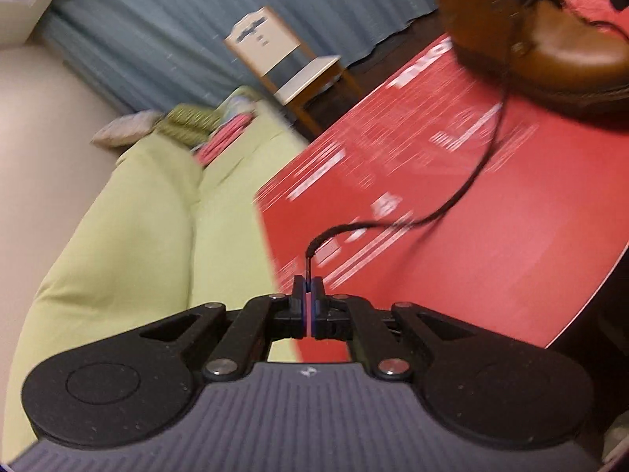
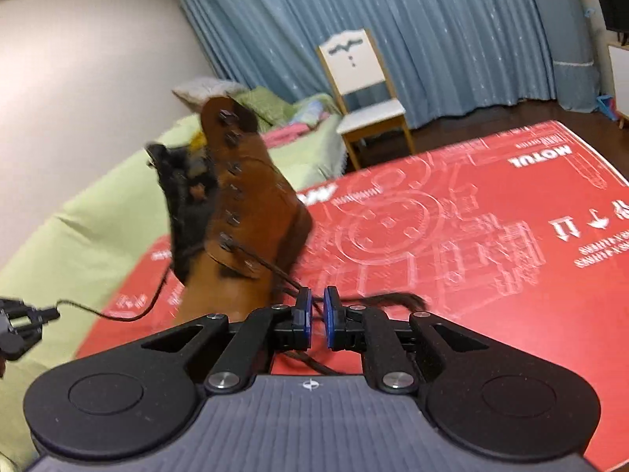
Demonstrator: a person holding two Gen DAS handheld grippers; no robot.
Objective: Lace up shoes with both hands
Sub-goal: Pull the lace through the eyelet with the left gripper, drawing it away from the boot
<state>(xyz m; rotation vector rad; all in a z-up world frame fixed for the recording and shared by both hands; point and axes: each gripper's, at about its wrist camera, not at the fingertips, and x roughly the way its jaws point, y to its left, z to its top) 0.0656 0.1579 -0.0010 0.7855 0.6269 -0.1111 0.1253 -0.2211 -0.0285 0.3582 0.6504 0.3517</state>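
A brown leather boot point(image 2: 243, 212) with a dark tongue stands on a red printed box point(image 2: 452, 236); it also shows at the top right of the left wrist view point(image 1: 550, 39). My left gripper point(image 1: 309, 281) is shut on the tip of a thin black lace point(image 1: 452, 204) that runs slack up to the boot. In the right wrist view the left gripper point(image 2: 49, 314) shows at the far left, holding that lace end. My right gripper point(image 2: 317, 299) is slightly open just in front of the boot's toe, with the other lace end point(image 2: 389, 299) lying across its fingertips.
The red box point(image 1: 432, 255) lies on a bed with a light green cover point(image 1: 137, 216). Pillows and folded cloths point(image 1: 204, 126) lie at the bed's far end. A white wooden chair point(image 2: 365, 94) stands before blue curtains point(image 2: 432, 19).
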